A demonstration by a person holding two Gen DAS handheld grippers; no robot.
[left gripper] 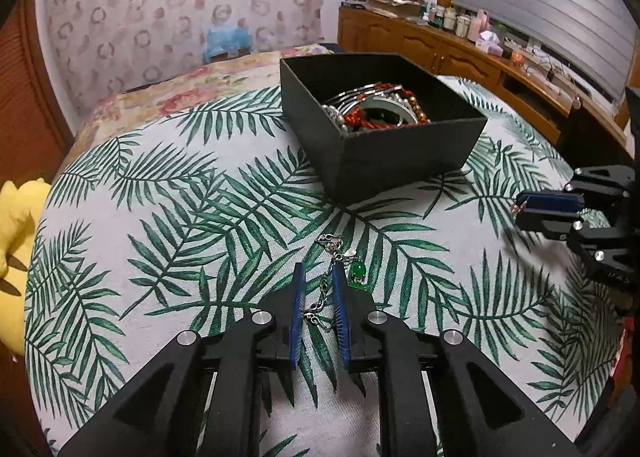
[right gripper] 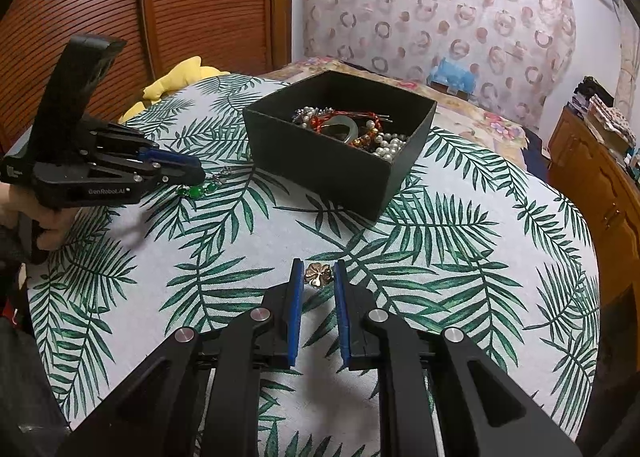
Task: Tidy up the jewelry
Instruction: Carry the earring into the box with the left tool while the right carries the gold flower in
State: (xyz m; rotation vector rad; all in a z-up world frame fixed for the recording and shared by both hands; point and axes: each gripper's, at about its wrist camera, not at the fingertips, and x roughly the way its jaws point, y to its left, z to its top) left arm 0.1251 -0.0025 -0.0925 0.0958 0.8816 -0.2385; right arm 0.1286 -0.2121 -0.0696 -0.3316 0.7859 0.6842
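A black box (left gripper: 384,153) holds beads, pearls and bangles; it also shows in the right wrist view (right gripper: 328,173). A silver chain with green stones (left gripper: 340,277) lies on the leaf-print cloth. My left gripper (left gripper: 319,277) is open, its fingers either side of the chain. From the right wrist view the left gripper (right gripper: 192,173) sits just over the green stones (right gripper: 198,190). My right gripper (right gripper: 316,275) is open, its fingers either side of a small gold flower brooch (right gripper: 317,275) on the cloth. The right gripper also shows at the right edge of the left wrist view (left gripper: 520,209).
The round table (left gripper: 160,217) has a palm-leaf cloth. A yellow soft toy (left gripper: 16,225) lies off its left edge. A wooden sideboard (left gripper: 460,53) with jars stands at the right. A flowered bed and a patterned curtain are behind.
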